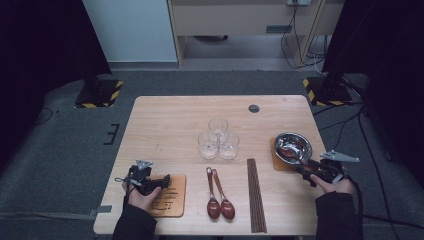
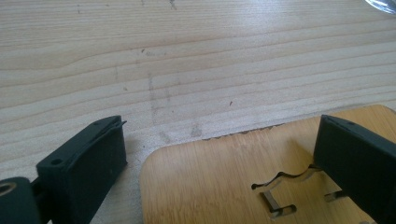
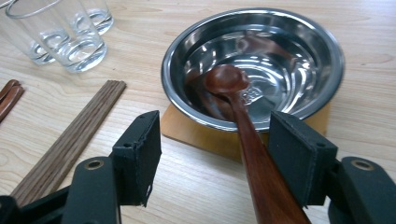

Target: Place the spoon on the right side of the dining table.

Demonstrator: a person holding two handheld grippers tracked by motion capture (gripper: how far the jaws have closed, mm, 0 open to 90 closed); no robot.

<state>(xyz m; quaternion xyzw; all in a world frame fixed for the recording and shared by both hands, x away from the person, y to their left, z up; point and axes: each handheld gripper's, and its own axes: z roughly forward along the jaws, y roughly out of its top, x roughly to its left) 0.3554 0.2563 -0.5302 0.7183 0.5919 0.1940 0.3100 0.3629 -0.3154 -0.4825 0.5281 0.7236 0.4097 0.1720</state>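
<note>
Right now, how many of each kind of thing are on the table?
Glasses: 3
Wooden spoons: 3, one in the bowl
Wooden coasters: 2
Metal bowl: 1
Chopsticks bundle: 1
Total: 10

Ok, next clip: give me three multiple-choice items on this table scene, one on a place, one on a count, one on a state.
1. Where does the steel bowl stand? A on a wooden coaster; B on chopsticks; C on bare table.
2. How many glasses stand mid-table? A two; B three; C five.
3. How do the left gripper's jaws stand? A shut on a spoon; B open over the left coaster; C shut on a glass.
1 A: coaster edge shows beneath it. 2 B: three stand clustered. 3 B: jaws wide apart, gripping nothing.
</note>
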